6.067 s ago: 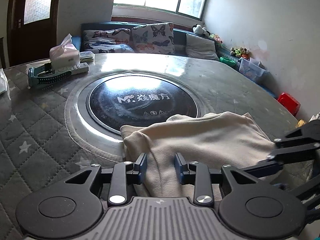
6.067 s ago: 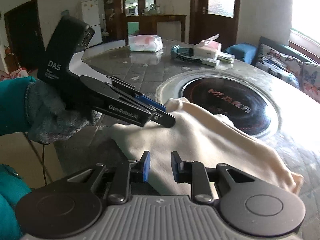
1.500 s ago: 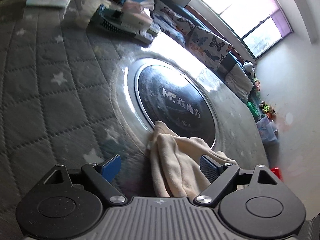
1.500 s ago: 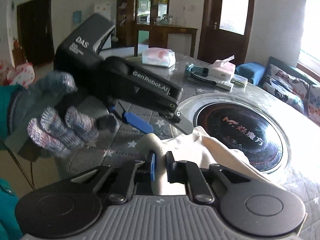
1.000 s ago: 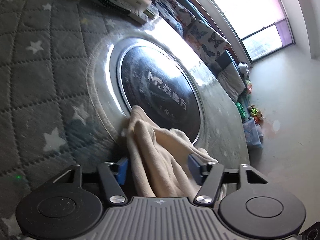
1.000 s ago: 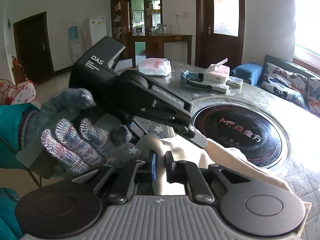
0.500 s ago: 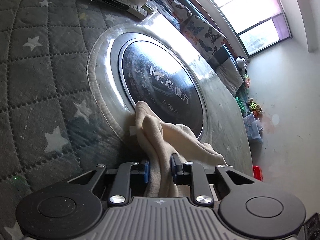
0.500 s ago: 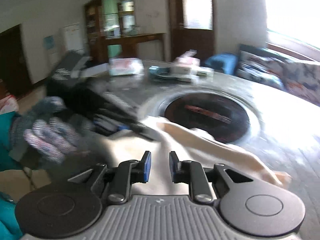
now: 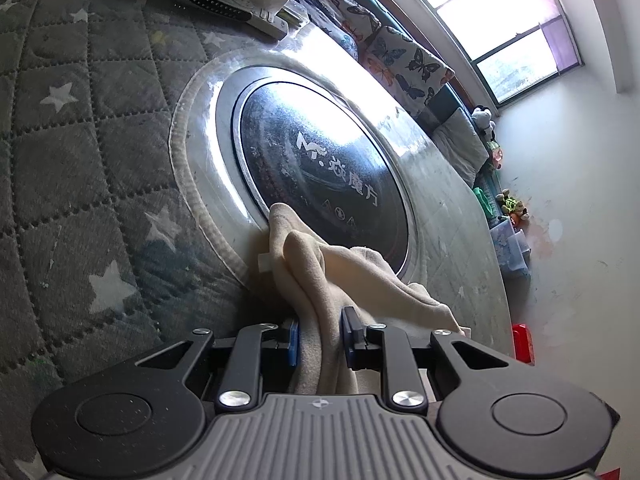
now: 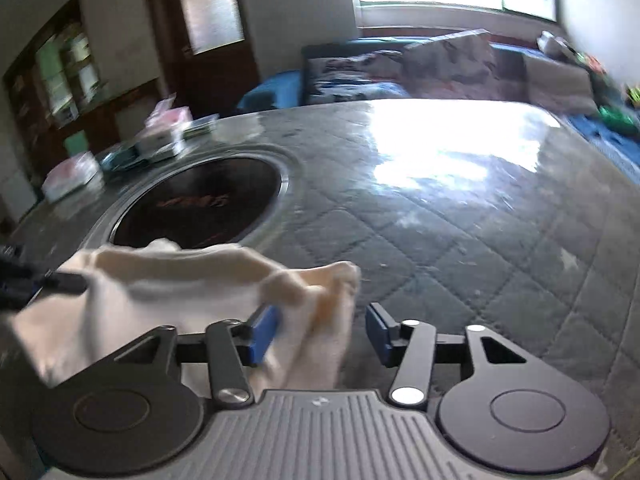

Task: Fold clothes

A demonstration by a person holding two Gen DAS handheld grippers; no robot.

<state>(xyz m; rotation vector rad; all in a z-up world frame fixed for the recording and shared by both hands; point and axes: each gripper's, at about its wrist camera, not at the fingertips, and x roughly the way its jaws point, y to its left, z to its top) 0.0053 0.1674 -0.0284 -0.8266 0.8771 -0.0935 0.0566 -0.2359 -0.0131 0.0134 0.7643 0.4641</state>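
A cream garment (image 9: 340,276) lies bunched on the round table by the black glass disc (image 9: 320,168). My left gripper (image 9: 320,338) is shut on a thick fold of it. In the right wrist view the garment (image 10: 180,284) hangs in front, blurred by motion. My right gripper (image 10: 324,334) is open, its jaws set wide around the garment's right edge without pinching it. The left gripper's fingers (image 10: 40,280) show at the left edge, holding the cloth.
The table has a grey quilted star cover (image 9: 80,160) under clear plastic. A tissue box and a remote (image 9: 240,4) lie at the far side, with more packs (image 10: 72,174) in the right wrist view. A sofa with butterfly cushions (image 9: 400,56) stands behind.
My right gripper has opened, let go of the garment and swung right toward its other edge. My left gripper has closed on the fold and stays there.
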